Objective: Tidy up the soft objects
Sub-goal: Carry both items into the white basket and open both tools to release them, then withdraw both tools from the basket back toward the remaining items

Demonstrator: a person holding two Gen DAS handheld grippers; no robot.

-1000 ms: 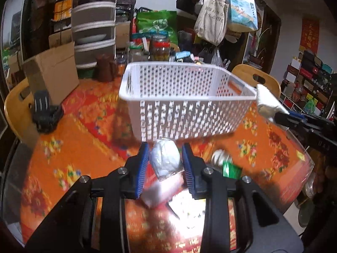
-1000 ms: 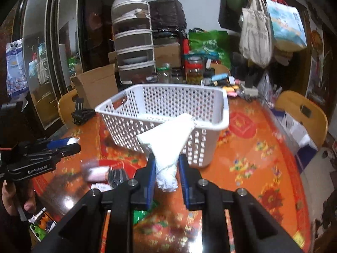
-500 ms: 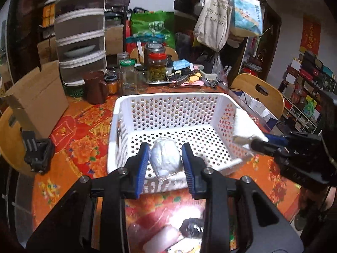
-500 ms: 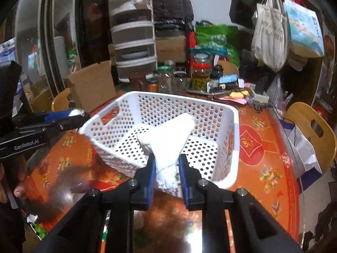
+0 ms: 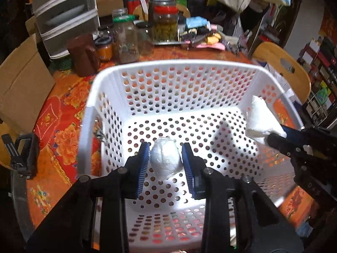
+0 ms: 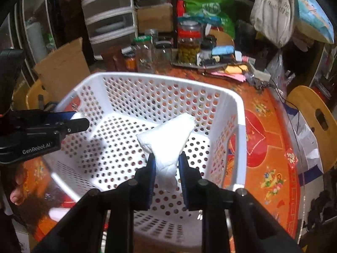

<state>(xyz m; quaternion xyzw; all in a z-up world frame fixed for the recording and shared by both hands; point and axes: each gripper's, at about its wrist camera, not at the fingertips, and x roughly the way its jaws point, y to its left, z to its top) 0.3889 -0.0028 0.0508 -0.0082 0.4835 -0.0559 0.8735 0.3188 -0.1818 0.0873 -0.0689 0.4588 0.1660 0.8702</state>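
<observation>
A white perforated basket stands on the orange flowered tablecloth, with nothing lying on its floor. My left gripper hangs over the basket's inside, shut on a small white wad wrapped in clear plastic. My right gripper also hangs over the basket, shut on a folded white tissue that sticks up past its blue pads. In the left wrist view the right gripper comes in from the right with the tissue. In the right wrist view the left gripper reaches in from the left.
Behind the basket stand glass jars, a brown jug, a tray of small items and plastic drawers. A cardboard box and a black clip lie left. Wooden chairs flank the table.
Both grippers moved forward from the near table edge to above the basket's inside, each still holding its item. The loose items on the near tablecloth have dropped out of view.
</observation>
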